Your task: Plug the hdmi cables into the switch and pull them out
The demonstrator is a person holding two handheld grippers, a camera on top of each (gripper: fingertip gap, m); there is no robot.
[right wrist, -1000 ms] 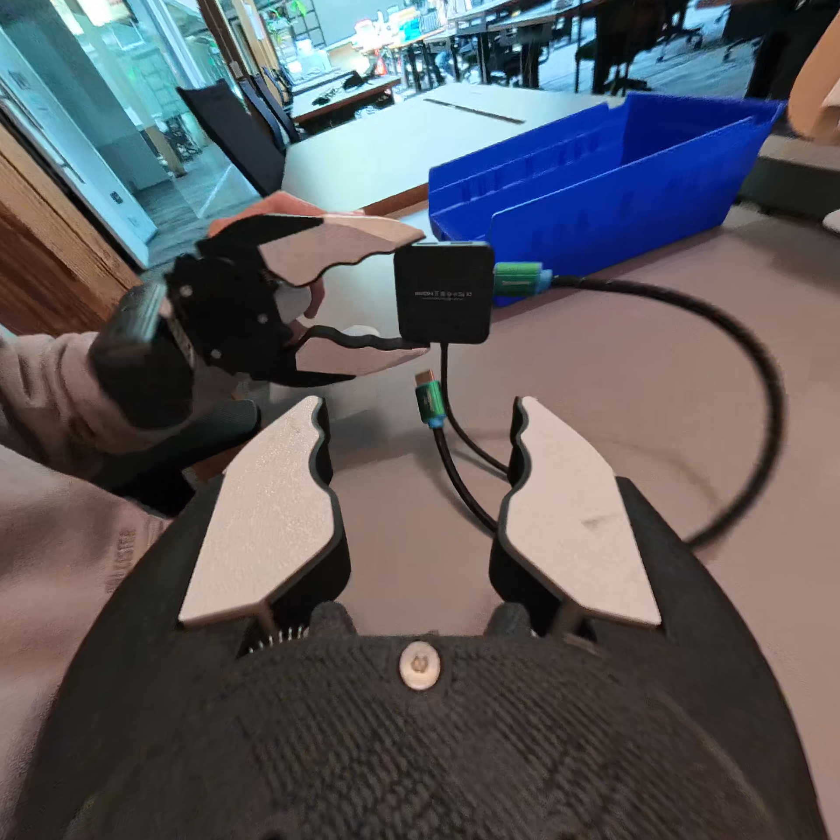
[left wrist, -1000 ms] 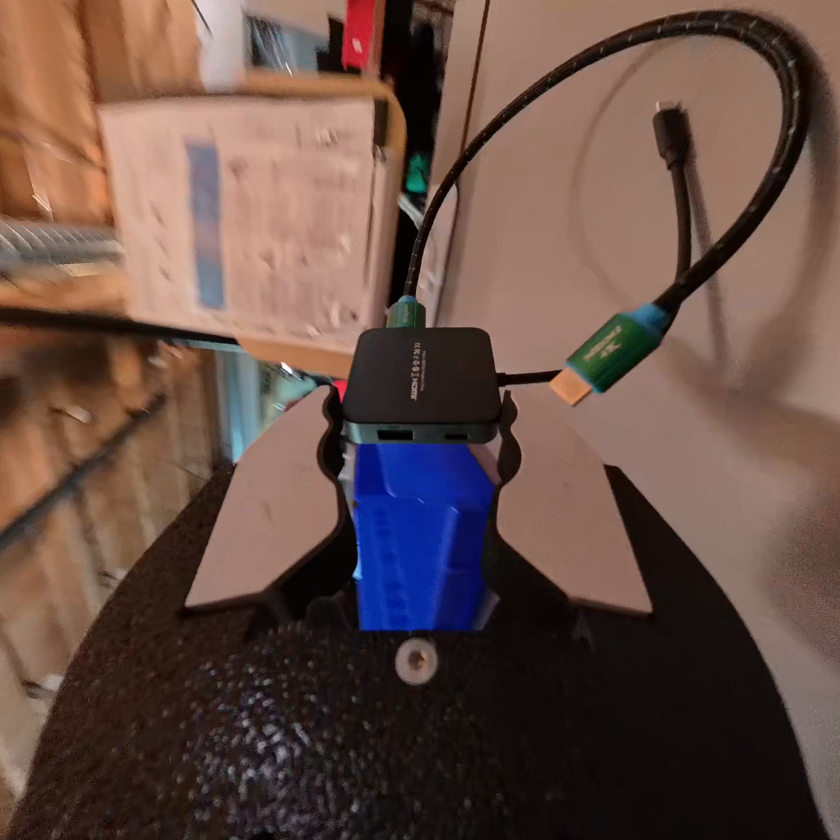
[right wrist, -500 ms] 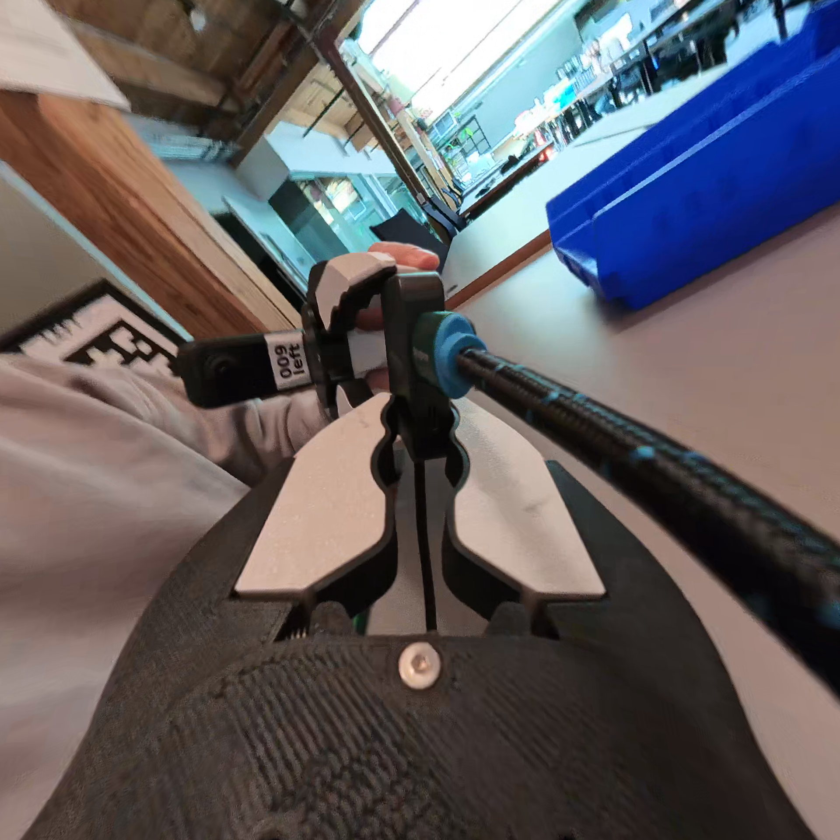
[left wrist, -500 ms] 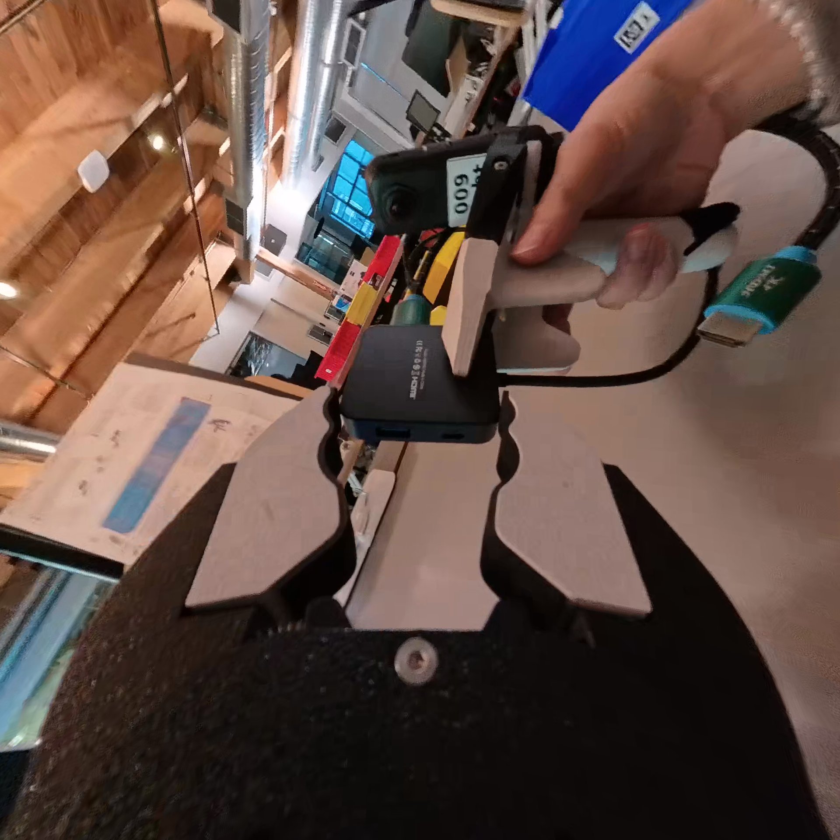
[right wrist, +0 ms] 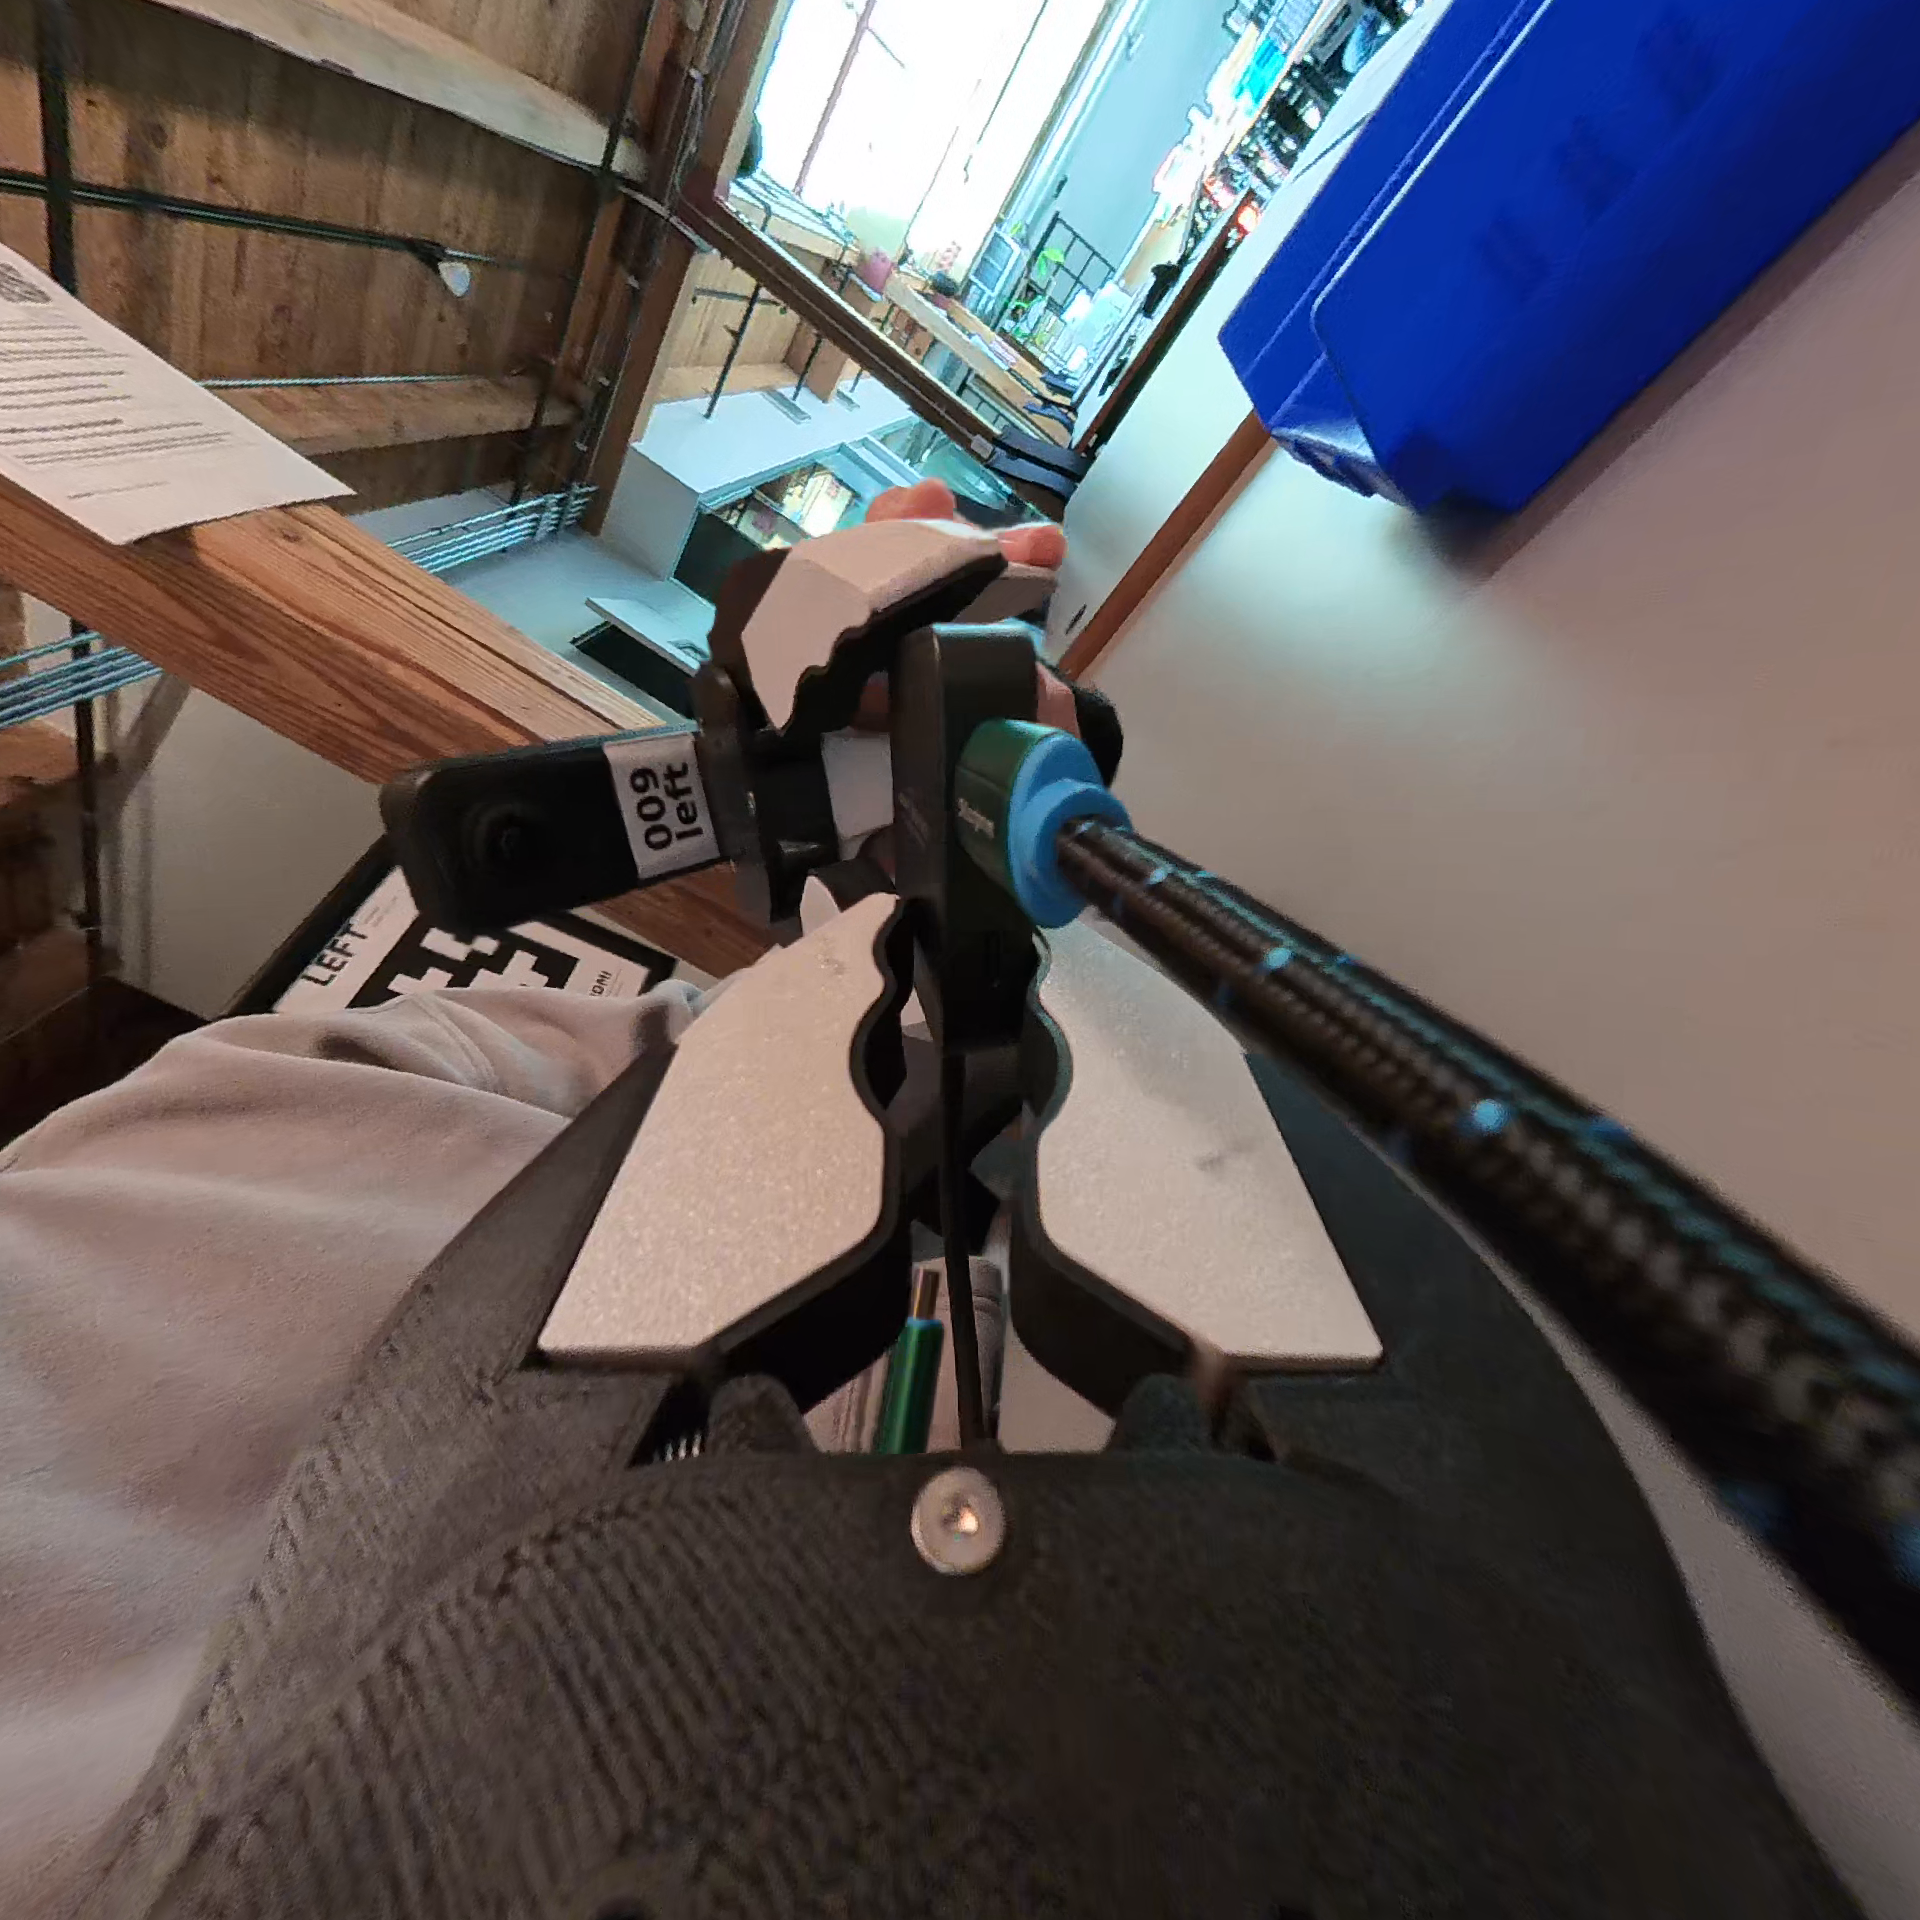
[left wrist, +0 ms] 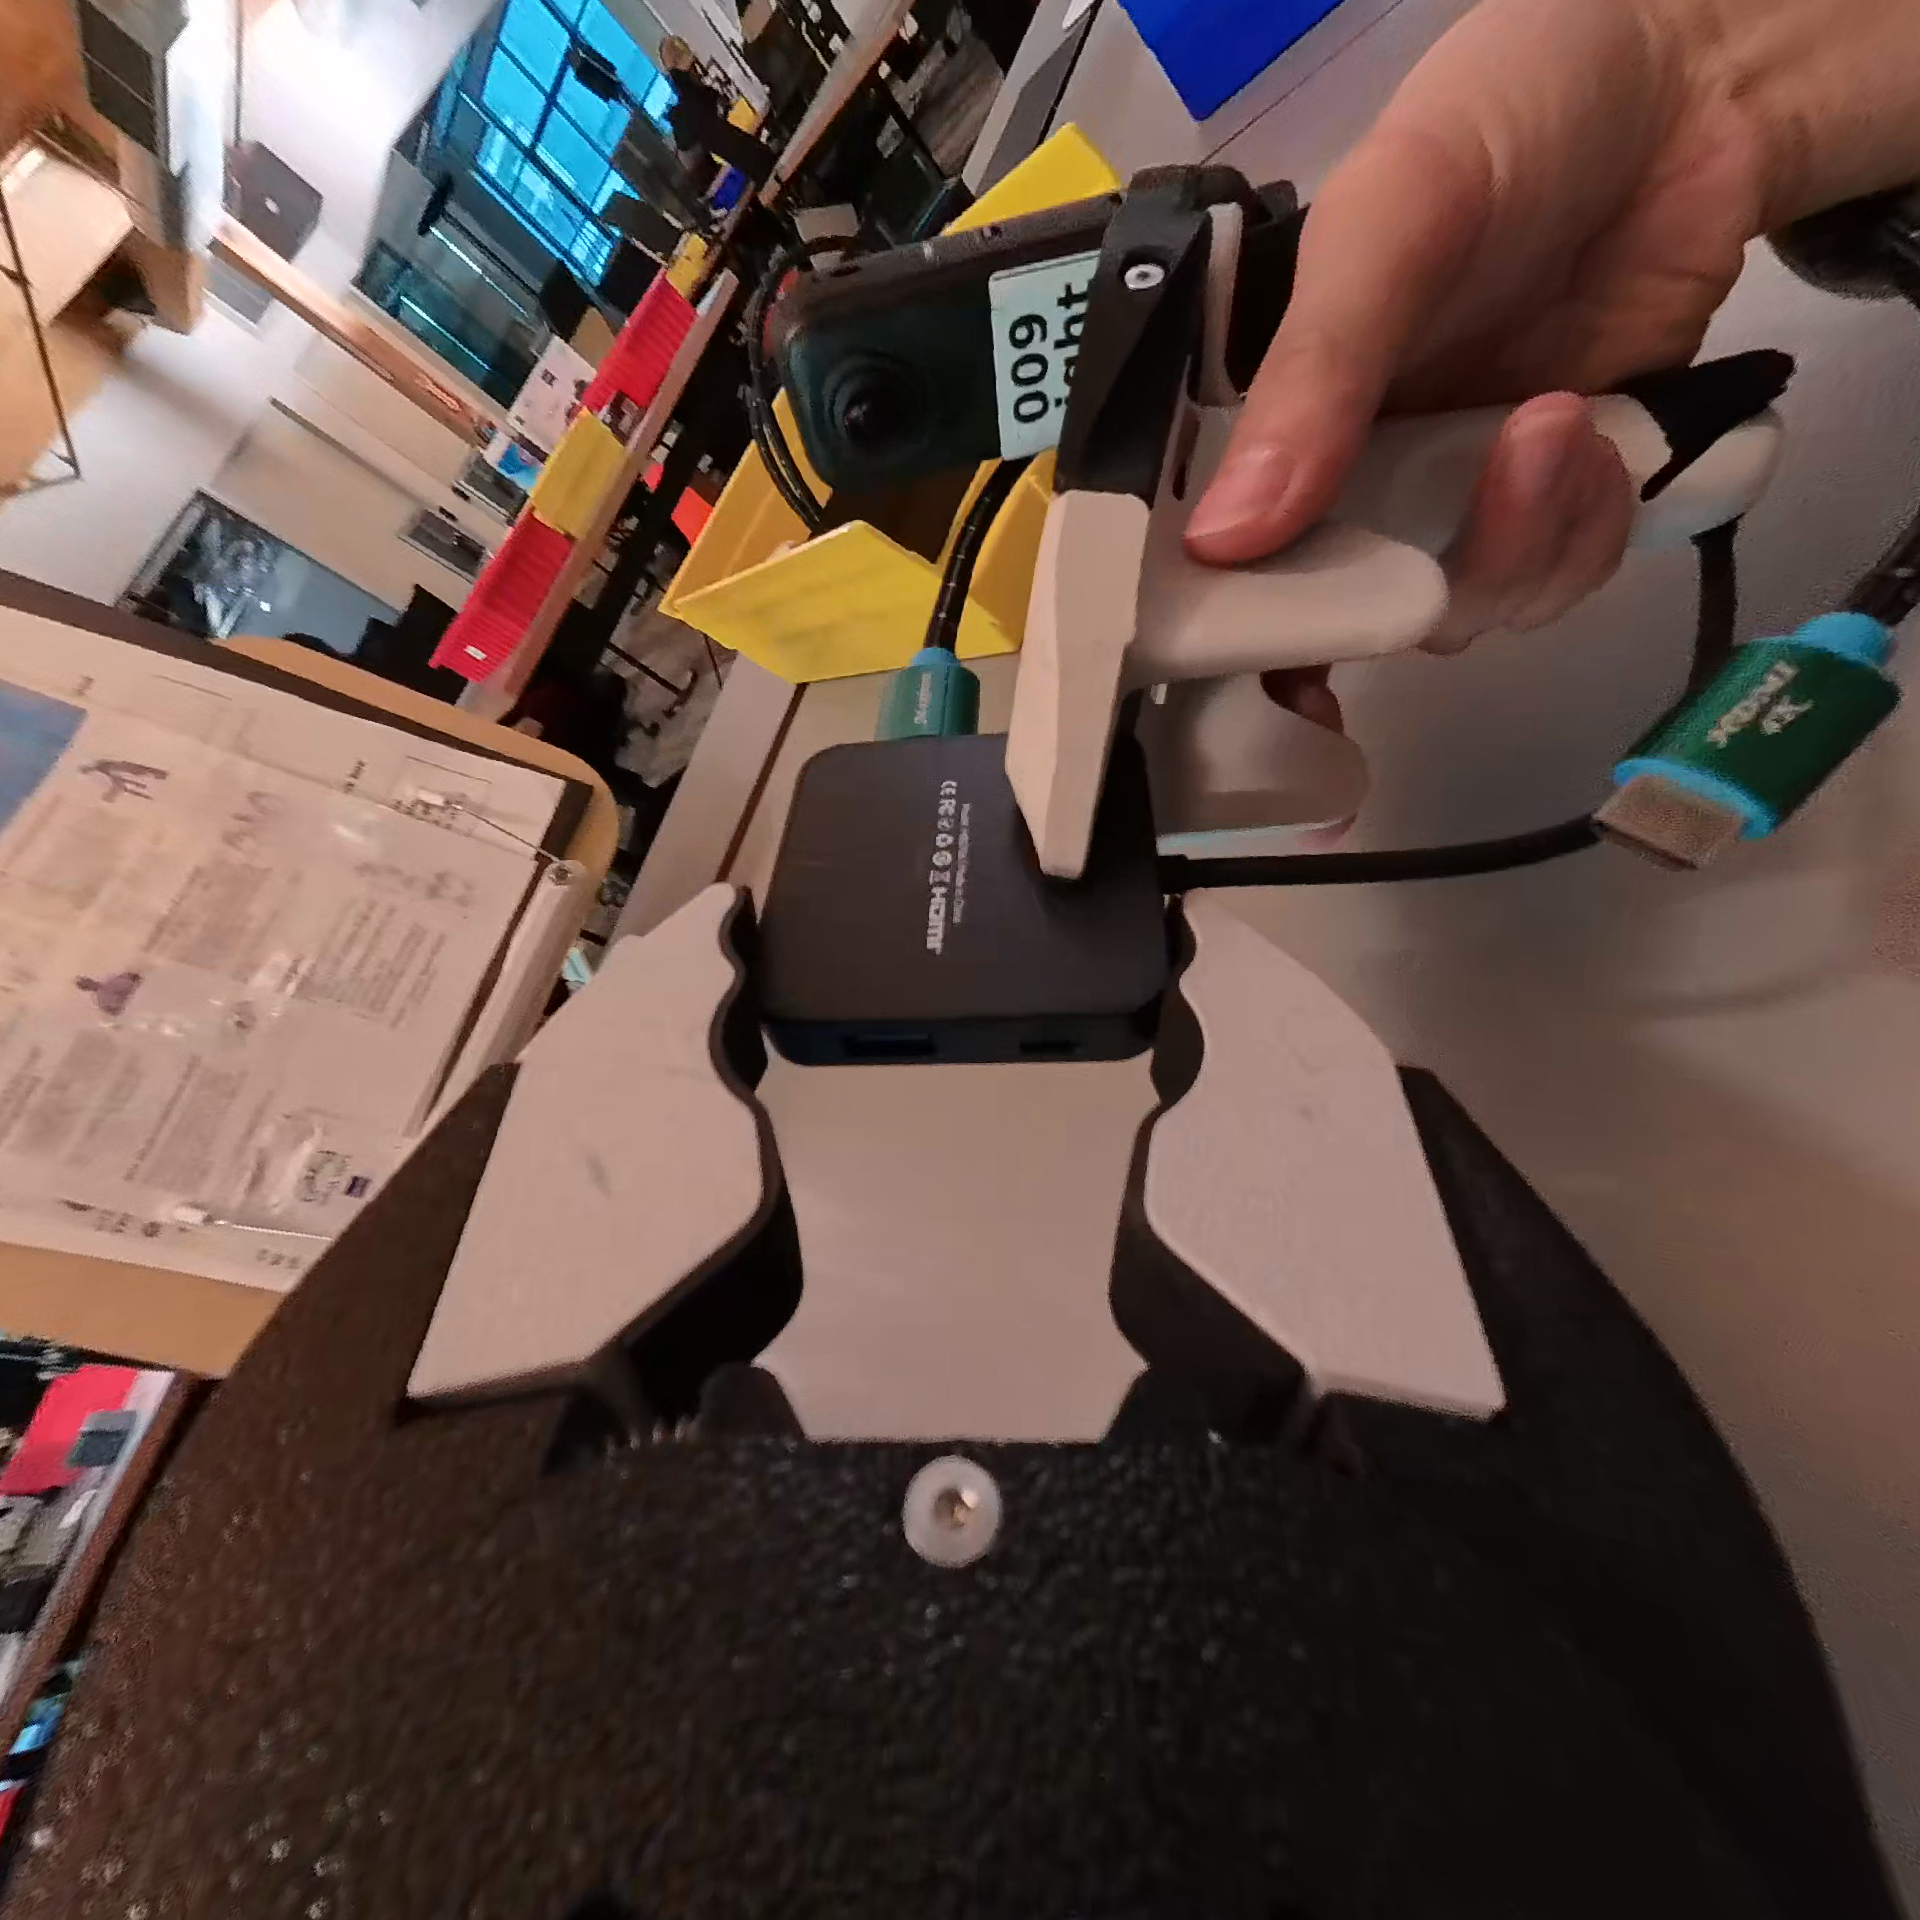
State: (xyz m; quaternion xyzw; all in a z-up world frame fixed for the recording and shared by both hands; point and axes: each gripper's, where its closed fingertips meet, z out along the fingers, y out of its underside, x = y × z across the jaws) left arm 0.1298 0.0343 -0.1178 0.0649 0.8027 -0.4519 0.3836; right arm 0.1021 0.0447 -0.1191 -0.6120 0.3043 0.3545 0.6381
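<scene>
Switch (left wrist: 961,899) sits pinched in your left gripper (left wrist: 956,971), its 2 fingertips pressed against the box's opposite side edges, with the ported edge facing the camera. Your right gripper (right wrist: 961,1013) clamps the same switch (right wrist: 971,790) across its flat faces, fingers drawn in narrow around it; in the left wrist view 1 pale finger (left wrist: 1070,686) of it lies on the switch's top face, with your hand (left wrist: 1538,260) wrapped round the handle. 1 green plug (left wrist: 928,698) is seated in the switch's far edge, and its braided cable (right wrist: 1455,1122) runs out past the right gripper toward the lower right. A 2nd green plug (left wrist: 1745,753) hangs loose to the right, apart from the switch. A thin black lead (left wrist: 1371,862) leaves the switch's right edge. Table (left wrist: 1558,1039) lies below, with a blue bin (right wrist: 1621,239) well apart on it.
</scene>
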